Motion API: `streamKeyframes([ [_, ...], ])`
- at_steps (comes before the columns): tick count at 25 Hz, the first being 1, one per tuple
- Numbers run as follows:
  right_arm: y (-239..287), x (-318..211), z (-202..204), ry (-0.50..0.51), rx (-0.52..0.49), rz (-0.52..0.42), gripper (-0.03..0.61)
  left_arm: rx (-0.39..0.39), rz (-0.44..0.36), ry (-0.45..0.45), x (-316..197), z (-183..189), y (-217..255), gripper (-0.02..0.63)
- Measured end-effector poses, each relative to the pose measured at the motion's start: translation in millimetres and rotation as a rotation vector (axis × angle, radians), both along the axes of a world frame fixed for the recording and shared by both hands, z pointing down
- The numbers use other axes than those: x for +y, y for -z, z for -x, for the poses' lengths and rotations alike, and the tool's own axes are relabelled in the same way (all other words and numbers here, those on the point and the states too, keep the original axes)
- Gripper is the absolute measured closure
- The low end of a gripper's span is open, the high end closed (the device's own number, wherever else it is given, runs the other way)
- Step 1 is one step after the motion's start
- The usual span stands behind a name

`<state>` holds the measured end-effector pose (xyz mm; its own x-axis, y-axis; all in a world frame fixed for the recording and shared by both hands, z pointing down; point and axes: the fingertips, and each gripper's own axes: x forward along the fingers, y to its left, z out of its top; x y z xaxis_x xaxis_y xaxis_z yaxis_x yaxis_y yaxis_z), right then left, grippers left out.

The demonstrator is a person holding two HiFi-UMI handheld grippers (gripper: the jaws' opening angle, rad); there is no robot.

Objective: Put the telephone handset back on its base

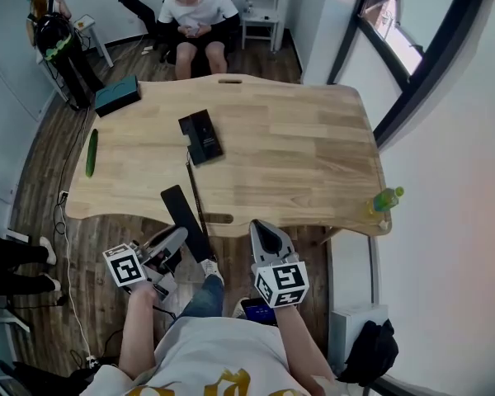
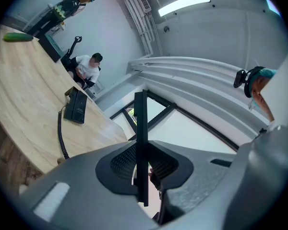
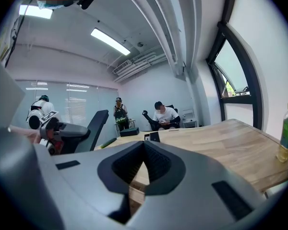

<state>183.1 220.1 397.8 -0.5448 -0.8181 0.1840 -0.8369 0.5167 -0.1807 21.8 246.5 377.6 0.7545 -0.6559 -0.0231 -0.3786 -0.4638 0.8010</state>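
Observation:
The black telephone base [image 1: 200, 137] lies on the wooden table [image 1: 297, 147], left of its middle. A coiled cord [image 1: 194, 192] runs from it over the near edge to the black handset [image 1: 184, 219], which hangs in the air in front of the table. My left gripper [image 1: 180, 236] is shut on the handset's lower end. In the left gripper view the handset [image 2: 141, 138] stands edge-on between the jaws, with the base [image 2: 77, 106] far off to the left. My right gripper [image 1: 260, 228] is shut and empty, just right of the handset and short of the table edge.
A cucumber [image 1: 91, 153] lies near the table's left edge and a teal case [image 1: 117, 95] at the far left corner. A green bottle [image 1: 385, 200] stands at the near right corner. One person sits beyond the table and another stands at the far left.

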Motion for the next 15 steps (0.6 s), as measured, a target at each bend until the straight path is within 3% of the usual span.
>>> streamKeyframes([
  [6,-13.9,-64.9,12.4,-0.031,0.018,0.026,0.574,0.009,0.000,-0.040,-73.9,10.5,-5.6,0.543],
  [15,-25.8,-174.1,67.4,-0.033,0.061,0.073,0.574,0.049,0.051,-0.067,-180.7,53.7,-20.0,0.543],
])
